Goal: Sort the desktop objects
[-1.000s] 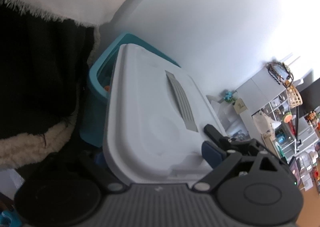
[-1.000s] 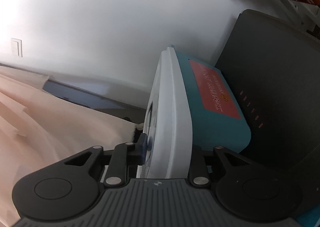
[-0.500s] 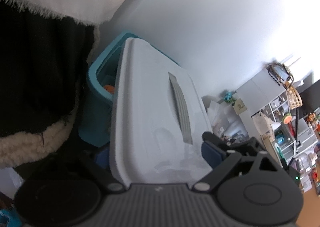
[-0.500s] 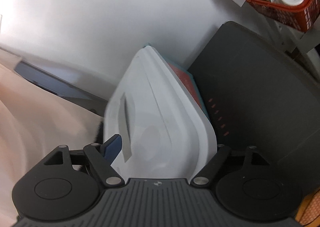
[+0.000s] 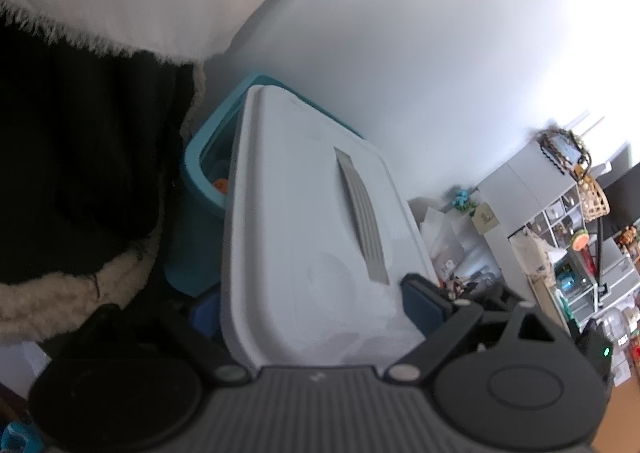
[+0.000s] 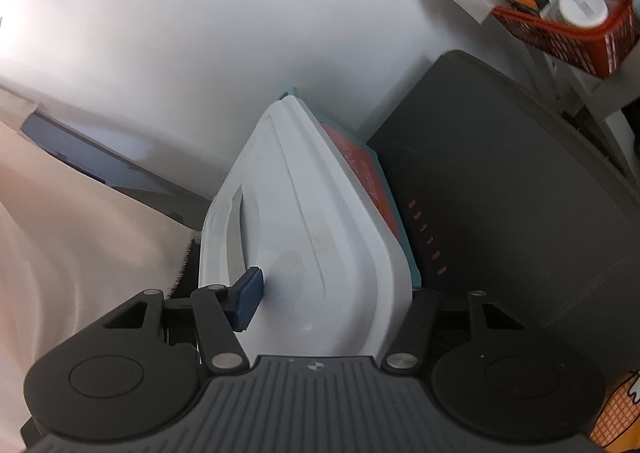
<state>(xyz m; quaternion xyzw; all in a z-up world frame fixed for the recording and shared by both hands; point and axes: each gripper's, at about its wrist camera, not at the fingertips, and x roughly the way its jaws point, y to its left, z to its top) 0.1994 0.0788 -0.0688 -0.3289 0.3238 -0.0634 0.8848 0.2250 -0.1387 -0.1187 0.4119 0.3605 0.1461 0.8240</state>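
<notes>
A teal storage box (image 5: 200,213) with a white lid (image 5: 304,237) fills both views. The lid stands off the box on the left side, showing an orange object (image 5: 220,185) inside. My left gripper (image 5: 316,313) is shut on the lid's near edge, one blue pad (image 5: 422,303) on top and the other below. In the right wrist view the white lid (image 6: 320,237) lies over the teal box with a red label (image 6: 360,177). My right gripper (image 6: 328,309) is shut on the lid's other edge, its blue pad (image 6: 248,299) pressed on the top.
A black fleece-lined garment (image 5: 80,181) hangs left of the box. White shelves full of small items (image 5: 560,237) stand at the right. In the right wrist view a dark grey bin (image 6: 500,193) sits against the box, with an orange basket of bottles (image 6: 568,21) above.
Both grippers have tilted the lid: it has lifted further off the box's left side, and the right wrist view now looks onto its top face instead of its edge.
</notes>
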